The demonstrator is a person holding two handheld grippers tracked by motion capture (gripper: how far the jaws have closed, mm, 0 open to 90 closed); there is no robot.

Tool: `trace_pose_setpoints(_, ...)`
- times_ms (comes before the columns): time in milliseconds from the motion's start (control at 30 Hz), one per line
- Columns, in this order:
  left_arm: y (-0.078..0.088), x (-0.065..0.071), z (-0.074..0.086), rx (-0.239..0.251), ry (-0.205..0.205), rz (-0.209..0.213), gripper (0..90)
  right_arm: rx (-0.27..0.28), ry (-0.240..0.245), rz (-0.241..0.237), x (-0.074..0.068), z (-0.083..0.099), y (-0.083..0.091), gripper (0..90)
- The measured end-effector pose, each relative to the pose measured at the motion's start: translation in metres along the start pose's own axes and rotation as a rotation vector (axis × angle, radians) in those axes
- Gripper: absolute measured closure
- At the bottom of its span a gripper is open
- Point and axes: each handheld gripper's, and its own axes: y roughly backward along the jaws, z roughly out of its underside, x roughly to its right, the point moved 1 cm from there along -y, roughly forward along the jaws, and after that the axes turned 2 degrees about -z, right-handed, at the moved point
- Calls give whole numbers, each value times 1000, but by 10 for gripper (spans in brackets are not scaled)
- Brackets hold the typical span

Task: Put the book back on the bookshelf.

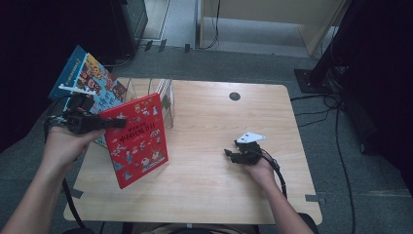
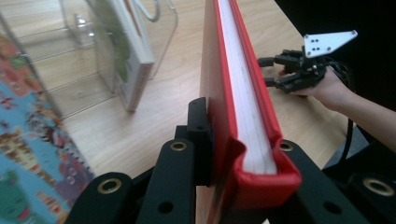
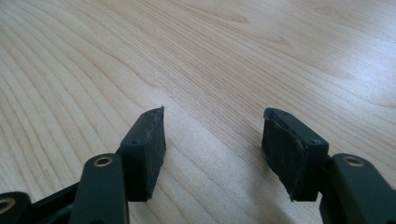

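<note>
- High view: the left gripper (image 1: pixel 114 123) is clamped on the upper left edge of a red hardcover book (image 1: pixel 139 139), which hangs tilted from its jaws with the lower corner down near the wooden table (image 1: pixel 214 180).
- Just behind that gripper a blue picture book (image 1: pixel 85 78) leans at the table's left edge, and beyond the red book's top stands a clear plastic book rack (image 1: pixel 163 97) with a thin book inside.
- Well to the right of the red book, the right gripper (image 1: pixel 228 154) rests low over bare tabletop in the person's hand, a grey three-cornered plate on top, and its jaws point left toward the book.
- Left gripper view: both black jaws press on the red book (image 2: pixel 224 93), 1 on each cover, with the white page block facing up between them.
- To the left of these jaws sits the clear rack (image 2: pixel 98 56) with its thin book (image 2: pixel 135 60), and the blue picture book (image 2: pixel 28 158) is nearer at the left edge.
- Far ahead to the right, the other hand holds the right gripper (image 2: pixel 261 71) over the table.
- Right gripper view: the right gripper (image 3: pixel 212 140) has its 2 jaws standing well apart, nothing between the pads (image 3: pixel 149 149) except light wood grain of the table (image 3: pixel 210 56).
</note>
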Motion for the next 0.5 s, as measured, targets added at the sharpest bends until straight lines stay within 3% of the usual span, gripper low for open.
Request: trace_pose_setpoints(500, 30, -32, 5, 27, 81, -82, 799, -4, -10, 11, -1, 0, 0, 374)
